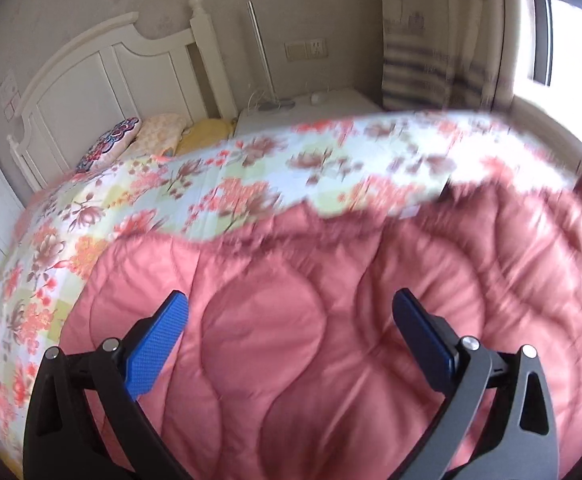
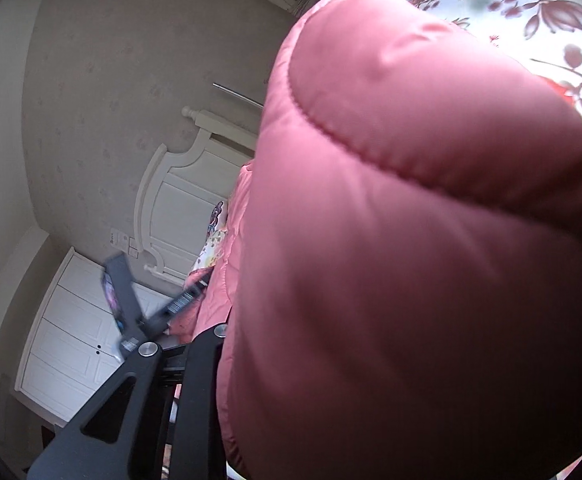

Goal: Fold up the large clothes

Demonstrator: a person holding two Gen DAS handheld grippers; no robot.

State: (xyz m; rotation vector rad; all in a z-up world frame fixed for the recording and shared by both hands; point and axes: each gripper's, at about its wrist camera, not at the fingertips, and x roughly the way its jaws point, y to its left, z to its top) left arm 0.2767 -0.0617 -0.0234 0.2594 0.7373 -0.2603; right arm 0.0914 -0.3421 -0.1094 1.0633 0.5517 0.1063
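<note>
Left wrist view: left gripper [image 1: 289, 312] with jaws spread wide, blue pads [image 1: 159, 344] clear of everything, nothing held, hovering over pink quilted coat [image 1: 331, 320]. Coat spread on floral bedsheet [image 1: 131, 200], far edge motion-blurred. Only here: pillows [image 1: 151, 140] at white headboard [image 1: 91, 76], nightstand [image 1: 311, 108], striped curtain [image 1: 431, 72], bright window. Right wrist view: pink quilted coat [image 2: 411, 240] bunched up against the lens, filling most of the frame; bit of floral bedsheet [image 2: 531, 8] top right. Right gripper [image 2: 219, 360] jaws mostly closed, padded fabric bulging right at the one finger showing, so apparently pinching the coat; fingertips and second finger buried under fabric, contact point not visible. Only here: white cabinet [image 2: 79, 340], plus left gripper's body [image 2: 139, 312] seen blurred from outside. Headboard [image 2: 179, 208] partly cut off by coat.
</note>
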